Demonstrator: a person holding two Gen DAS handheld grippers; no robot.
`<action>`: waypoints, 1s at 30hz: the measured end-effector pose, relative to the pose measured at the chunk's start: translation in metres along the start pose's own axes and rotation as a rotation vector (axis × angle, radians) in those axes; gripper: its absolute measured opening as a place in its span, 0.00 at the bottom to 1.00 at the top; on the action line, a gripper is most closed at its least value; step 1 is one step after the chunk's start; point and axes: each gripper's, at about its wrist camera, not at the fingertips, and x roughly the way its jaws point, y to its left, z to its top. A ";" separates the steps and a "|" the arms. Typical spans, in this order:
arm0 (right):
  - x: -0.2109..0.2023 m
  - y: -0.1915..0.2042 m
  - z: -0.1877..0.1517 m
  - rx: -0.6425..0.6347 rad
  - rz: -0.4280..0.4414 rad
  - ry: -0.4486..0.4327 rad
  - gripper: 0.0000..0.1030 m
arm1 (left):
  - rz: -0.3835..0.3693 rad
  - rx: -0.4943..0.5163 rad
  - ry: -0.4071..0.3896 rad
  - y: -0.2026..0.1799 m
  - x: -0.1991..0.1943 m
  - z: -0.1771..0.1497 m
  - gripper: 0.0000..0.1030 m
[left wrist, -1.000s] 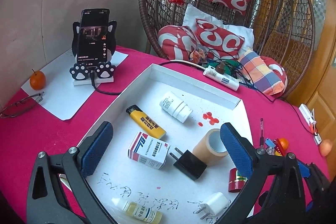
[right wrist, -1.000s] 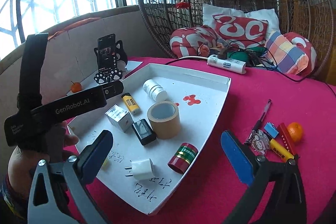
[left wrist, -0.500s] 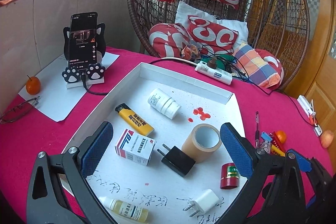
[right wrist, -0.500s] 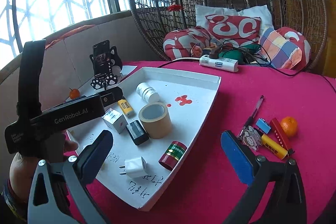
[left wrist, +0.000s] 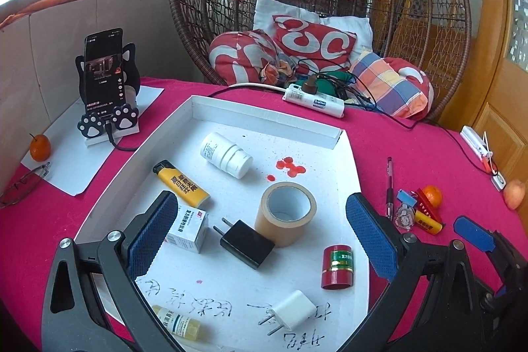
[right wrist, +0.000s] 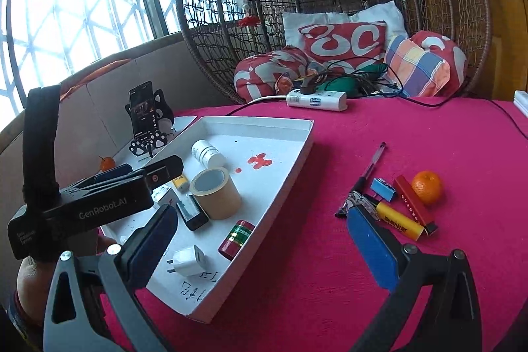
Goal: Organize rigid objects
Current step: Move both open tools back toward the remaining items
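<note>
Fingers of both the left gripper (left wrist: 260, 240) and right gripper (right wrist: 264, 246) gape wide, empty, touching nothing above the white tray (left wrist: 264, 117).

I see open red tablecloth (right wrist: 297, 286) between the white tray (right wrist: 283, 187) and the pen (right wrist: 369, 167); inside the tray, the tape roll (left wrist: 287, 213) crowds the black charger (left wrist: 246, 244).

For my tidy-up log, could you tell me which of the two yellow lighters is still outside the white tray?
The yellow lighter on the red cloth beside the mandarin; the other lighter lies inside the tray.
</note>
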 end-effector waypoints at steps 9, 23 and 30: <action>-0.013 -0.028 -0.001 0.068 -0.020 -0.033 1.00 | -0.019 0.062 0.013 -0.026 0.001 -0.004 1.00; -0.064 -0.142 -0.012 0.318 -0.251 -0.143 1.00 | -0.164 0.199 0.100 -0.086 0.018 -0.018 1.00; -0.080 -0.184 -0.029 0.443 -0.323 -0.151 1.00 | -0.244 0.389 0.161 -0.156 0.041 -0.025 1.00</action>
